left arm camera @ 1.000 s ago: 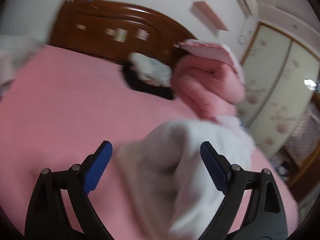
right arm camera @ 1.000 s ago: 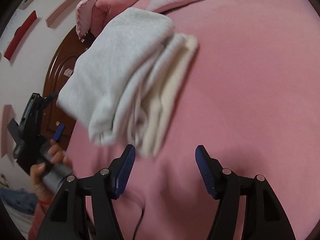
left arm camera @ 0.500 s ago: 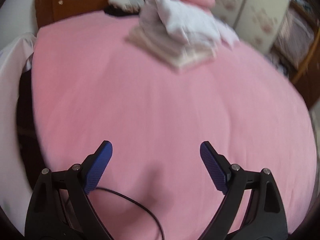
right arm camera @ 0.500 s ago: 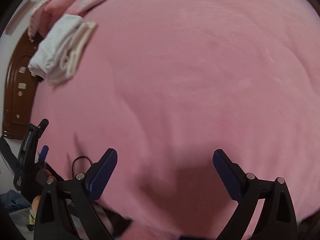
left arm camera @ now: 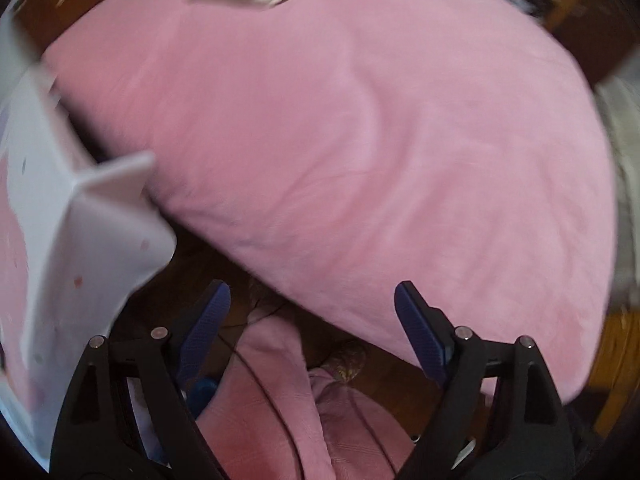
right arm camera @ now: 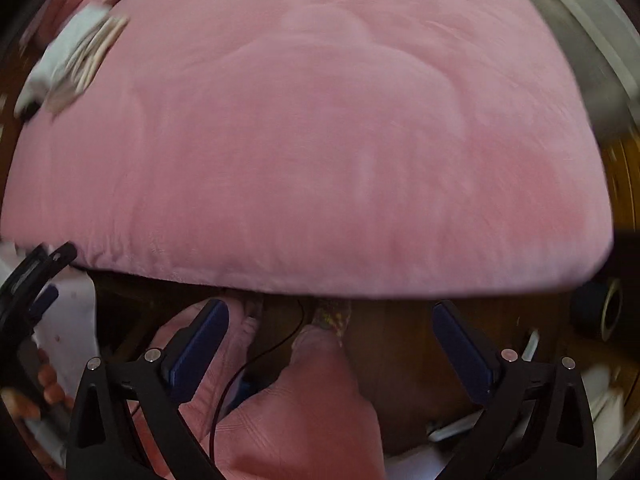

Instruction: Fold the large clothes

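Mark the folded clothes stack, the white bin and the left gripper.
folded clothes stack (right arm camera: 76,52), right wrist view, top layer.
white bin (left arm camera: 80,240), left wrist view, outer wall.
left gripper (left arm camera: 312,332), left wrist view, between fingertips.

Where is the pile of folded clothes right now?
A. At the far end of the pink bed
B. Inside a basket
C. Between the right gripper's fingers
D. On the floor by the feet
A: the folded clothes lie at the far end of the pink bed, well away from the right gripper, which holds nothing.
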A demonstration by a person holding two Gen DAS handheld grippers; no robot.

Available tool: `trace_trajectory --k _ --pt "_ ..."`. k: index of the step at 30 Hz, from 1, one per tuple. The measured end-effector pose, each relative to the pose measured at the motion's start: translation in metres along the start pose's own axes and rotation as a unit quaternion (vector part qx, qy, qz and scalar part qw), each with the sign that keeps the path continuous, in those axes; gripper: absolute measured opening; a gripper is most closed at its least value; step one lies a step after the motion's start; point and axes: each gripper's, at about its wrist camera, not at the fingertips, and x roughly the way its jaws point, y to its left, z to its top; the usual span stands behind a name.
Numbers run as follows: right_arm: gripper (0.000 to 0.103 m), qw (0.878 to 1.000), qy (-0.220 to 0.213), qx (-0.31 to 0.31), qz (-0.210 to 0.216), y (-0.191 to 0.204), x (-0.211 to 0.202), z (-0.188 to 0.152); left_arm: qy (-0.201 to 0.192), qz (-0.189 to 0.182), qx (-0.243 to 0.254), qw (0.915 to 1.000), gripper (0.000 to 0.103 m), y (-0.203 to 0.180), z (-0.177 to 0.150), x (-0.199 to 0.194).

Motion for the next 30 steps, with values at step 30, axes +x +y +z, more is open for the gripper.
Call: trace_trajectory --k 30 --pt "0.103 0.983 -0.183 -0.012 0.012 0.055 -0.195 -0.015 -0.091 -0.087 0.173 0.9768 0.084 -0.104 0.007 -0.154"
